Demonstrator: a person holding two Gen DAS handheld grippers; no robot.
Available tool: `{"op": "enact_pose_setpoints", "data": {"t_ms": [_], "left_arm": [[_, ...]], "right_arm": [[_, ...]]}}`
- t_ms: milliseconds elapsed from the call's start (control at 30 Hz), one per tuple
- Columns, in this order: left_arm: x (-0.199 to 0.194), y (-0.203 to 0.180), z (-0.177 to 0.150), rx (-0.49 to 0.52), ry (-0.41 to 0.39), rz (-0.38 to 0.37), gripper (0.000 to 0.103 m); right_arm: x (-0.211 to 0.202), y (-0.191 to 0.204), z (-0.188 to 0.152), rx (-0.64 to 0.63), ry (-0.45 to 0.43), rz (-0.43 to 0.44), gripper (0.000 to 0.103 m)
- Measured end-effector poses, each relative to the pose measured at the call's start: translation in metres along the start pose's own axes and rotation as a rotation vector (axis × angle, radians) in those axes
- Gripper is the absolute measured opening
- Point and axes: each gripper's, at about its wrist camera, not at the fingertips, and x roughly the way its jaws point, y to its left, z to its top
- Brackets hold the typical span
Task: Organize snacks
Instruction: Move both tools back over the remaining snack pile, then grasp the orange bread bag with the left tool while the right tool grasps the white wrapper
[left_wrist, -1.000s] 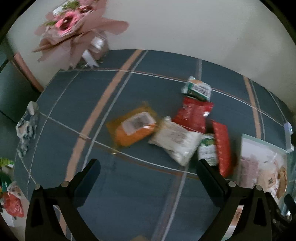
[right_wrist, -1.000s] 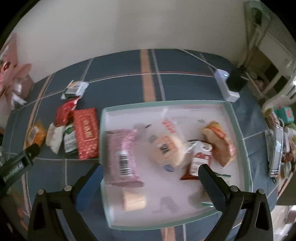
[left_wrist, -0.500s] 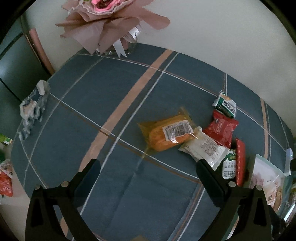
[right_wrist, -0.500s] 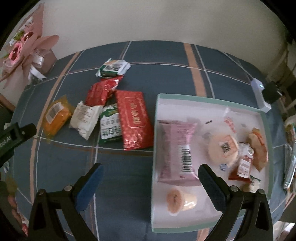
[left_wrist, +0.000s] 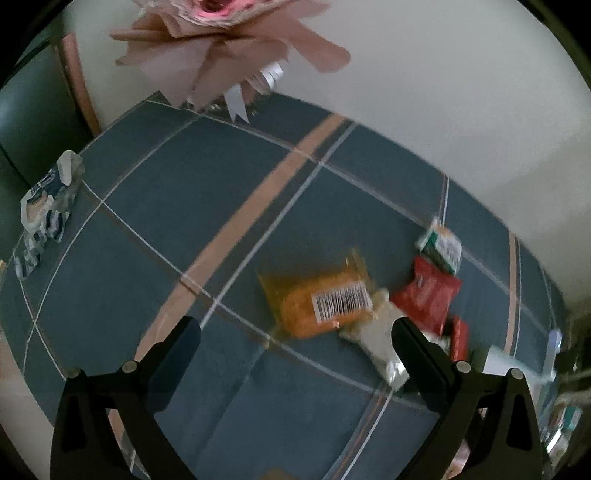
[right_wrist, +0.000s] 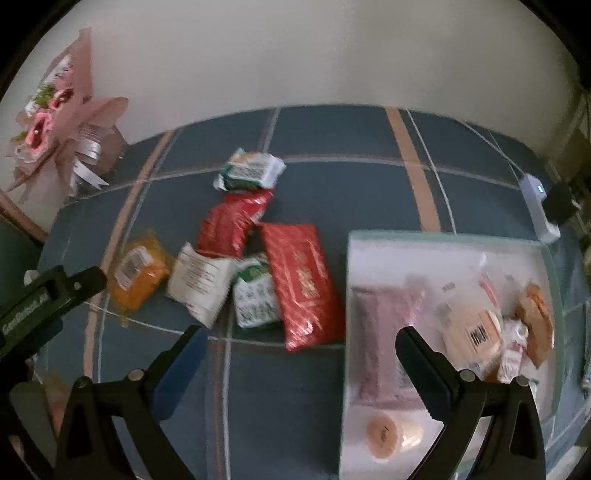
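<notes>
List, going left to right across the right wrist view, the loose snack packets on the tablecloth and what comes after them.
Orange packet with barcode label → white printed packet → green-and-white packet → long red foil packet → pale green-rimmed white tray holding more snacks.

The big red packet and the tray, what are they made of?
The big red packet looks like shiny plastic or foil film: it crinkles and catches the light. The tray looks like hard, smooth plastic, white with a pale green rim, though the blur leaves that uncertain.
</notes>
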Motion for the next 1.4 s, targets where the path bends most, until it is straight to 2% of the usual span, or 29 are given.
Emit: {"op": "enact_pose_setpoints", "data": {"t_ms": [200, 433, 667, 900, 1100, 1400], "left_arm": [[0.006, 0.004, 0.006, -0.028, -0.011, 0.008, 0.103], [0.018, -0.005, 0.012, -0.021, -0.017, -0.008, 0.103], [0.040, -0.007, 0.020, -0.030, 0.002, -0.009, 0.103], [0.054, -0.007, 0.028, -0.023, 0.023, -0.020, 0.103], [0.066, -0.009, 0.031, 0.009, 0.051, -0.027, 0.103], [0.083, -0.015, 0.028, 0.034, 0.107, -0.043, 0.103]], "right_arm": [[0.007, 0.012, 0.007, -0.029, -0.015, 0.015, 0.102], [0.026, 0.008, 0.012, -0.012, 0.006, 0.008, 0.084], [0.037, 0.006, 0.020, 0.007, -0.008, 0.042, 0.077], [0.048, 0.037, 0.027, -0.073, -0.033, 0.098, 0.068], [0.067, 0.060, 0.029, -0.137, -0.021, 0.125, 0.056], [0.076, 0.072, 0.038, -0.192, -0.067, 0.120, 0.056]]}}
